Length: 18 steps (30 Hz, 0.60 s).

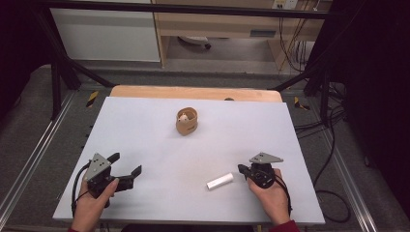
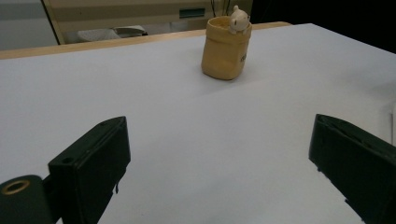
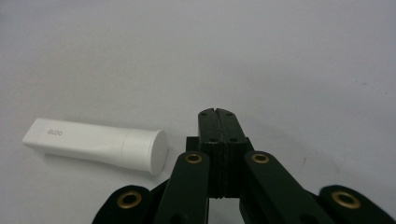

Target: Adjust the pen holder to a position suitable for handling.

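- The white tube point(image 3: 98, 145) is seen lying flat, cap end just left of the closed, empty right claw point(image 3: 218, 112).
- The left claw point(image 1: 129, 165) is held open, well apart.

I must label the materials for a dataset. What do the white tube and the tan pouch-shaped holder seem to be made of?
White tube: probably plastic, matte and smooth, with a flat crimped end and small grey print.
Tan pouch-shaped holder: it looks like soft rubber or silicone, matte, with a slumped, creased wall; glazed ceramic cannot be excluded.
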Motion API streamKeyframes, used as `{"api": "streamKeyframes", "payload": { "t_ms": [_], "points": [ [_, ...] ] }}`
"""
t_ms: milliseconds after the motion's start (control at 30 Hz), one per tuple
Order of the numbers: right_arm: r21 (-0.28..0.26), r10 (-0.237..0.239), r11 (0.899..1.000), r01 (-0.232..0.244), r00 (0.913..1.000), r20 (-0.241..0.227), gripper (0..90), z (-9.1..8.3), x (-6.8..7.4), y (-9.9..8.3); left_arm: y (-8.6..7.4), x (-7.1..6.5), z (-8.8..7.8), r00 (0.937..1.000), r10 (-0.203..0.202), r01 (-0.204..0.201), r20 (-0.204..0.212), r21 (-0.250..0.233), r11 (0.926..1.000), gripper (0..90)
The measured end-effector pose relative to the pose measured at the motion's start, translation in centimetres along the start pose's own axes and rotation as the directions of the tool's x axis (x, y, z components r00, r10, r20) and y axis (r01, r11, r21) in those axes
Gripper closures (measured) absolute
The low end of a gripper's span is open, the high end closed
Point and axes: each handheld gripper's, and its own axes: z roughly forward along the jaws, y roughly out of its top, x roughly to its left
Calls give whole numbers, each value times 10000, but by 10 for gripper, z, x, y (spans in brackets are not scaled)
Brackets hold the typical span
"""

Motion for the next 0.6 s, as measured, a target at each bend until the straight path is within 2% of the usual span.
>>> {"api": "streamKeyframes", "payload": {
  "t_ms": [433, 600],
  "points": [
    [377, 116, 9992, -116, 9999, 4, 900, 3, 0, -2, -1, -1, 2, 10000, 33, -34, 74, 87, 10000, 54],
    [558, 44, 9984, -33, 9998, -195, 900, 7, 4, -3, -1, -2, 2, 9999, 59, -61, 116, 138, 9999, 54]
  ]
}}
